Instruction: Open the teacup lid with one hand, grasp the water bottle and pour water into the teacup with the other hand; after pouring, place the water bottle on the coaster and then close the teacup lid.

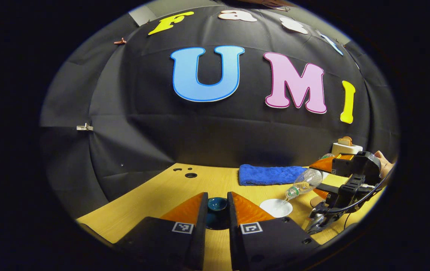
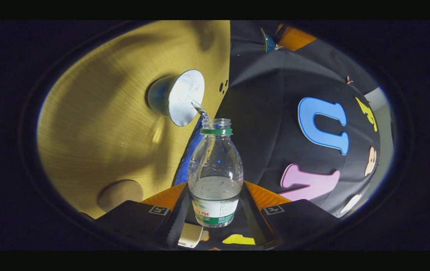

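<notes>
Two grippers busy: water bottle [image 2: 215, 177] label unreadable, pouring into teacup [image 2: 179, 97].

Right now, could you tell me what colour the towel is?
Blue; the towel shows best in the left gripper view.

- Left gripper [image 1: 217, 210]: black body, a square black-and-white marker on each finger base.
- Right gripper [image 2: 215, 210]: the same markers; seen from the left gripper view, a black cable loops off it.

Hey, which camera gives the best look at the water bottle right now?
The right gripper view: the water bottle stands large at centre between that gripper's fingers, mouth tipped toward the teacup. In the left gripper view the water bottle is small and far off, tilted over the teacup.
</notes>
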`<state>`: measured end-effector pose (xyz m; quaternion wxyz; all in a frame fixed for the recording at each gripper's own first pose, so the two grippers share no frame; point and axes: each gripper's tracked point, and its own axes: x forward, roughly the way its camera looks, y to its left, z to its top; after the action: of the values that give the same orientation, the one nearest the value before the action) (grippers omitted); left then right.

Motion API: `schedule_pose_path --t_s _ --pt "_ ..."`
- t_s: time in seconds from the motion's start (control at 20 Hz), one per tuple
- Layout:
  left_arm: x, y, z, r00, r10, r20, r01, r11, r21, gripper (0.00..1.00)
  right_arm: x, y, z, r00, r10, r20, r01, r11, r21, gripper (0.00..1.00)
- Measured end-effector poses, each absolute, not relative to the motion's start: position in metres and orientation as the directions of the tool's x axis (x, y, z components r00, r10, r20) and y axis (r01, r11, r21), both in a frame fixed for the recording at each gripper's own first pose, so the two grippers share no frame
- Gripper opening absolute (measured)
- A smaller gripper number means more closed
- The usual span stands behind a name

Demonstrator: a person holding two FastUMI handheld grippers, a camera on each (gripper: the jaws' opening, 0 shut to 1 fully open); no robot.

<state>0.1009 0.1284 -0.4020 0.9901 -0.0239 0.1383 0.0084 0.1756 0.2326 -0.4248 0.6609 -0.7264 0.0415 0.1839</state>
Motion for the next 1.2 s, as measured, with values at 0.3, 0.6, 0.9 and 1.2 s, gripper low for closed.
schedule_pose_path --t_s 0.3,0.6,0.9,1.2 --pt "0.098 0.131 -0.402 0.962 0.016 -0.272 -0.032 0.998 -0.055 0.31 0.184 0.231 -0.422 0.940 0.190 -0.284 -0.248 -0.192 -0.950 0.75" --pt "0.096 0.133 -0.400 0.966 0.017 -0.256 -0.028 0.999 -0.041 0.31 0.186 0.232 -0.417 0.944 0.219 -0.246 -0.185 -0.264 -0.947 0.75" --pt "0.094 0.138 -0.400 0.969 0.032 -0.246 -0.043 0.998 -0.038 0.31 0.184 0.235 -0.413 0.941 0.277 -0.196 -0.093 -0.346 -0.934 0.72" --pt "0.091 0.138 -0.402 0.967 0.039 -0.251 -0.053 0.997 -0.051 0.31 0.182 0.239 -0.415 0.929 0.297 -0.222 -0.100 -0.378 -0.921 0.74"
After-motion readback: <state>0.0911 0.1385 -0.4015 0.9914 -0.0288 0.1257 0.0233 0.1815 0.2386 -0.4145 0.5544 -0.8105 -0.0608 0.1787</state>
